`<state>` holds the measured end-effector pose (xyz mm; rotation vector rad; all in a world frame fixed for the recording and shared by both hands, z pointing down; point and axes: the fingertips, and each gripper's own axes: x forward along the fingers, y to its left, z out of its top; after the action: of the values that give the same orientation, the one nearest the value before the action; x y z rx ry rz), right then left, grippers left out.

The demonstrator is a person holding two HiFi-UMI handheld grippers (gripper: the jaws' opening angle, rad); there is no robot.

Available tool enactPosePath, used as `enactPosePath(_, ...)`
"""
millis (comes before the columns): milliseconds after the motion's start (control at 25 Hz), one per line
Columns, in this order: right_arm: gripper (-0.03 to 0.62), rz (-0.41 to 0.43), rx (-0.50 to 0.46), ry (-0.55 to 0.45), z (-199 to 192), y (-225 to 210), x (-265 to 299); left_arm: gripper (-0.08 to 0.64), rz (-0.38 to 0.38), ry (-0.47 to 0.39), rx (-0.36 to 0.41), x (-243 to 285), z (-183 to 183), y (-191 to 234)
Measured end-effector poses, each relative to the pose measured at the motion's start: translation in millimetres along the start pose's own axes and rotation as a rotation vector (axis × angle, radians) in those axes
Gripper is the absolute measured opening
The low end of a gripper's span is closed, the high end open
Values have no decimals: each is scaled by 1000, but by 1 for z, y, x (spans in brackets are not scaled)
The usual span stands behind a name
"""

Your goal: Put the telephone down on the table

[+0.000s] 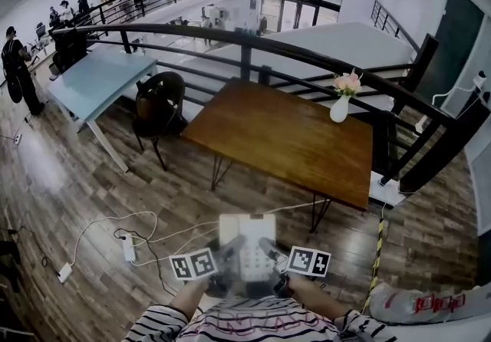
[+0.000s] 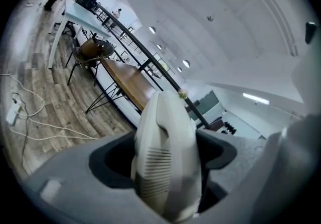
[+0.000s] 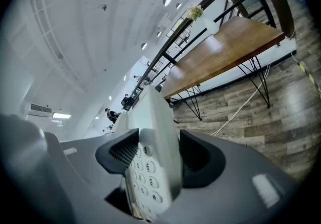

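A white telephone (image 1: 247, 237) with a keypad hangs in the air in front of my chest, held between both grippers. My left gripper (image 1: 229, 256) is shut on its left side, where the handset (image 2: 168, 157) fills the space between the jaws of the left gripper (image 2: 164, 155). My right gripper (image 1: 268, 251) is shut on the right side. In the right gripper view the keypad (image 3: 145, 178) sits between the jaws of that gripper (image 3: 160, 156). The brown wooden table (image 1: 284, 137) stands ahead, beyond the telephone.
A white vase with flowers (image 1: 341, 106) stands at the table's far right corner. A black chair (image 1: 159, 106) and a pale blue table (image 1: 100, 80) are to the left. Cables and a power strip (image 1: 128, 247) lie on the wooden floor. A black railing (image 1: 245, 49) runs behind.
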<state>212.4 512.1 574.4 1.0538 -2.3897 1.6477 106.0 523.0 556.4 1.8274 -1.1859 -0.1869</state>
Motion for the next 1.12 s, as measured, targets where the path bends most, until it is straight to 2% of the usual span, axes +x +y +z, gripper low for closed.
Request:
enactPosePath(400,250,28,-27,55,85,-11,69,374,38,-46,-27,70,71,24)
enactPosePath(720,250,79,-63,111,157,-19,119,374,84,-116,-37,125,127,34)
enactPosePath(880,250,96,-76,142,181,-18,149,374,109,-143,-46,142,154,48)
enactPosePath(1120,250,86,-73,159,199,-20,186,374,116,-142,-69,161,180,73)
